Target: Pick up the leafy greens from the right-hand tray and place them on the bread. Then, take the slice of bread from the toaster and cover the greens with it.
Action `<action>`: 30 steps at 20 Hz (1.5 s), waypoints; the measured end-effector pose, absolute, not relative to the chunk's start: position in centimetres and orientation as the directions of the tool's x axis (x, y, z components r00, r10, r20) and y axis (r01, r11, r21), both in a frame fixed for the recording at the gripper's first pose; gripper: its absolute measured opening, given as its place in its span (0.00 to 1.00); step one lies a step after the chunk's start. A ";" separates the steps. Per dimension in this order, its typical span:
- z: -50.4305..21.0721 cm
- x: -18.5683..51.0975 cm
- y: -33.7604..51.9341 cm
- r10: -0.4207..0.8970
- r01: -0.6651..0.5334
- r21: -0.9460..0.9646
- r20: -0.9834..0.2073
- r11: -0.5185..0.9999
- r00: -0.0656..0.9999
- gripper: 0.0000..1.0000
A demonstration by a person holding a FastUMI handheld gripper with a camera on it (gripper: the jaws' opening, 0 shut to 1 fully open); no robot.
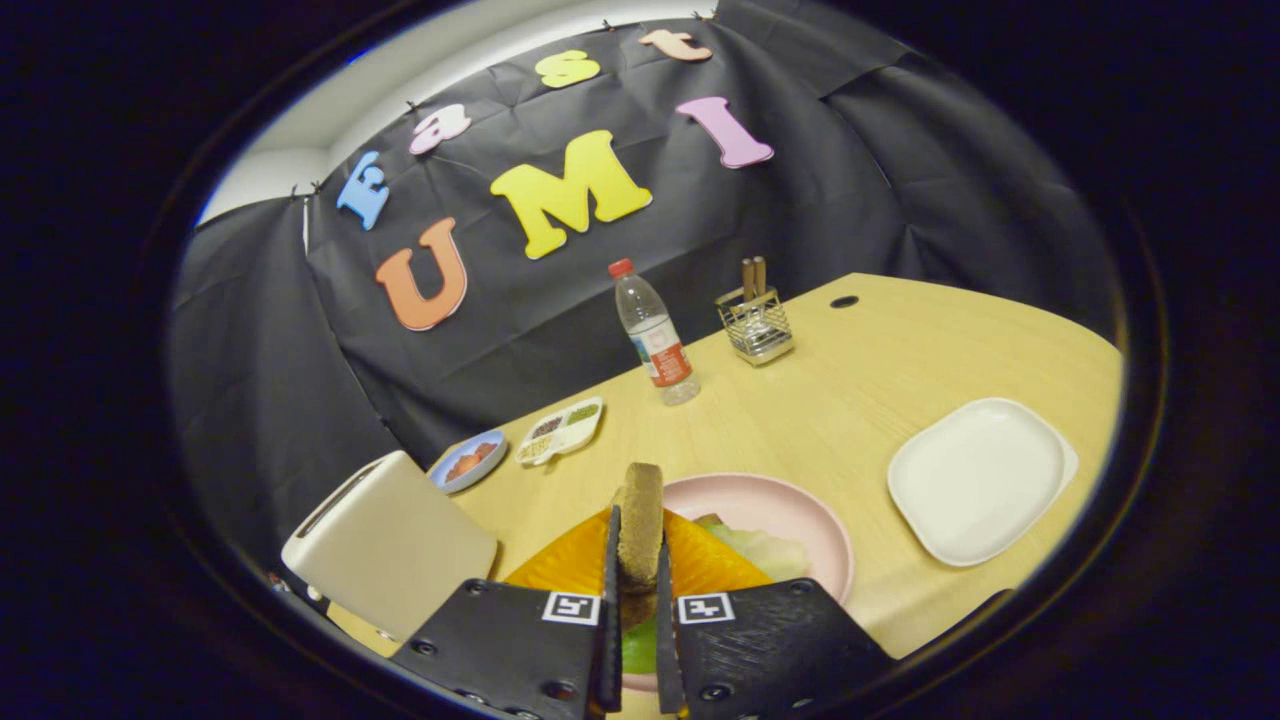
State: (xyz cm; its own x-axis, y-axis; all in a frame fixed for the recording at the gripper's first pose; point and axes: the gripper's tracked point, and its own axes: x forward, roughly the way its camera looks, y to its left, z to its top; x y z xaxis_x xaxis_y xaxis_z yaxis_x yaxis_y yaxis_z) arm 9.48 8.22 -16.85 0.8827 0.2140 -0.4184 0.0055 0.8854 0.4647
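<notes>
While the gripper (640, 600) stands clenched on the bread slice (640, 530) held on edge | slice right of toaster (388, 545), over greens (760, 548) on pink plate (800, 510) | step: covering | next: lay it flat, release.

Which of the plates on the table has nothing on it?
The white square plate, beyond the tool gripping the bread slice; the others hold food.

Claw (637, 570) clamped on a slice of bread (640, 530)
Both fingers (611, 600) press the slice's flat sides; jaws nearly closed; slice stands upright on edge between them.
</notes>
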 end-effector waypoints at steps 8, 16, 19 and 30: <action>-18.2 8.9 6.1 0.165 0.062 0.433 -0.467 0.899 0.869 0.44; -12.7 7.9 3.9 0.006 0.089 0.254 -0.351 0.963 0.936 0.90; -6.9 6.6 4.4 -0.038 0.070 0.159 -0.195 0.985 0.980 0.95; 2.5 1.0 9.0 -0.009 0.006 0.057 0.066 0.998 0.998 0.95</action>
State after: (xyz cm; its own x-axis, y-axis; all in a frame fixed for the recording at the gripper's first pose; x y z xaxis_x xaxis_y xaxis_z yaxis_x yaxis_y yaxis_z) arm 0.96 9.03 2.46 0.9978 -0.0094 0.0657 0.0056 0.9984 0.0567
